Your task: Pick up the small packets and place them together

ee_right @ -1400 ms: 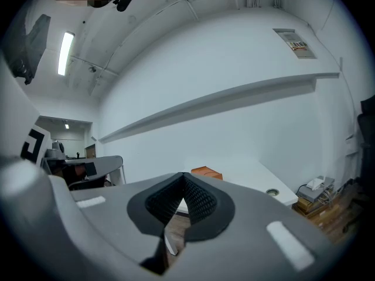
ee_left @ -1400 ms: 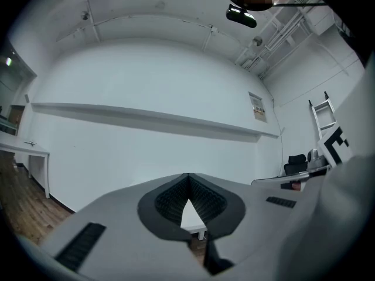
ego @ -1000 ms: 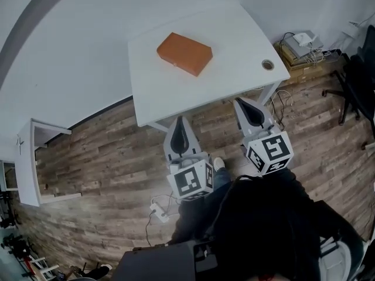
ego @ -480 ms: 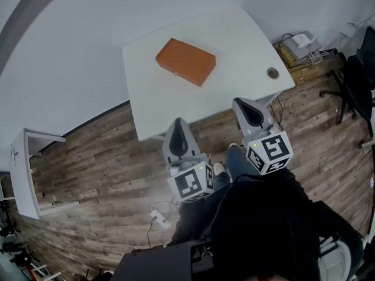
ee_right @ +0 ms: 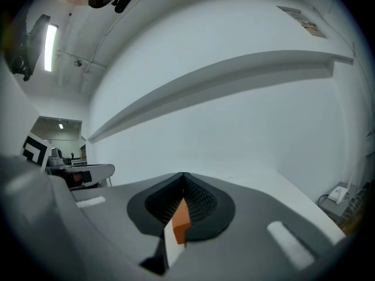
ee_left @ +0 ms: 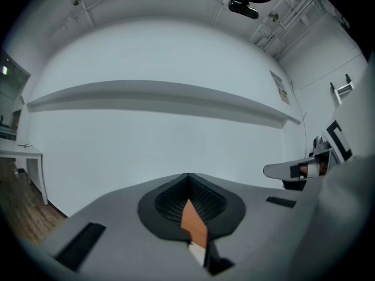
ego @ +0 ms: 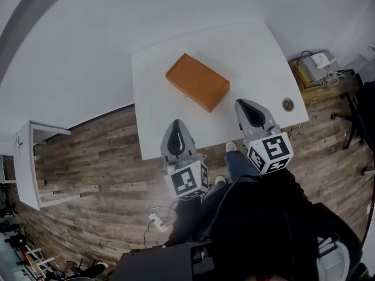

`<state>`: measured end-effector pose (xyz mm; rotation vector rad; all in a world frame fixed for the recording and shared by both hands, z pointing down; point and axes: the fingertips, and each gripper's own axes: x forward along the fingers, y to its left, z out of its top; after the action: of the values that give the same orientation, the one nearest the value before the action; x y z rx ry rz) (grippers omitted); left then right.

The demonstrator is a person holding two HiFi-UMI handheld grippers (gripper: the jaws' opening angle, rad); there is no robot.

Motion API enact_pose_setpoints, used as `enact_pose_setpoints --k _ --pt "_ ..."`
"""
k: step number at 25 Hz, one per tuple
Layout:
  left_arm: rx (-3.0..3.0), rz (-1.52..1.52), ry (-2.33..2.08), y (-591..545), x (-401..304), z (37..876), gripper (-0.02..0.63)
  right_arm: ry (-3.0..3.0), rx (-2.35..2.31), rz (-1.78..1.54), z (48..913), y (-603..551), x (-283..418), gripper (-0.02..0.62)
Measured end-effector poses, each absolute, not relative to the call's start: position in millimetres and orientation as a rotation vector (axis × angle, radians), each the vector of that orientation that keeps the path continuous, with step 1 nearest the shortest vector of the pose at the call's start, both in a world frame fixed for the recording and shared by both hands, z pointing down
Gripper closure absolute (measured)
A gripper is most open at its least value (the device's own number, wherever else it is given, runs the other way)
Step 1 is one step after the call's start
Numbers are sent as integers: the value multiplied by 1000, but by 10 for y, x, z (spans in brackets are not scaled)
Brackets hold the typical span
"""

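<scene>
No small packets show in any view. An orange box (ego: 197,90) lies on the white table (ego: 258,51), tilted, near its middle. My left gripper (ego: 177,124) hangs over the table's front edge, in front of the box, shut with nothing in it. My right gripper (ego: 245,104) is to the right of the box, over the table's front part, also shut and empty. In the left gripper view the jaws (ee_left: 188,176) meet at the tips and a sliver of the orange box (ee_left: 195,226) shows past them. The right gripper view shows the same sliver (ee_right: 181,218).
A round cable hole (ego: 287,104) sits at the table's front right corner. A white side unit (ego: 26,163) stands on the wooden floor at left, a power strip (ego: 157,219) lies by the person's feet, and boxes with cables (ego: 316,66) lie at right.
The person has stepped toward the table: the table and orange box now sit lower and nearer in the head view, and both gripper tips have come over the table's front edge.
</scene>
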<state>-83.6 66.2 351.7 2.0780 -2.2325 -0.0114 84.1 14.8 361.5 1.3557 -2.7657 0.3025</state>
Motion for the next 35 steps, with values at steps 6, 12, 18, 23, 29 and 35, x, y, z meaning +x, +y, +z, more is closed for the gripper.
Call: enact_pose_setpoints --k 6,12,18,23,29,35 --pt "2041 -21 -2267 -35 -838 3463 609 -2791 1250 271 3587 -548 711 600" --pt "1976 6 -2284 -374 -956 3573 609 -2791 1171 283 3646 -960 572 600" --pt "1959 22 -2282 -548 -1041 3673 609 -2773 1141 297 3780 -1132 510 600" --pt "2019 6 -2246 -724 -1200 3587 609 -2749 1162 298 3785 -1260 399 600" --pt "2049 15 -2207 -875 -1431 3613 609 -2728 1210 300 3766 -1373 245 600" --pt "2098 49 -2112 -934 -1519 3874 609 -2709 1230 294 3832 -1393 136 600"
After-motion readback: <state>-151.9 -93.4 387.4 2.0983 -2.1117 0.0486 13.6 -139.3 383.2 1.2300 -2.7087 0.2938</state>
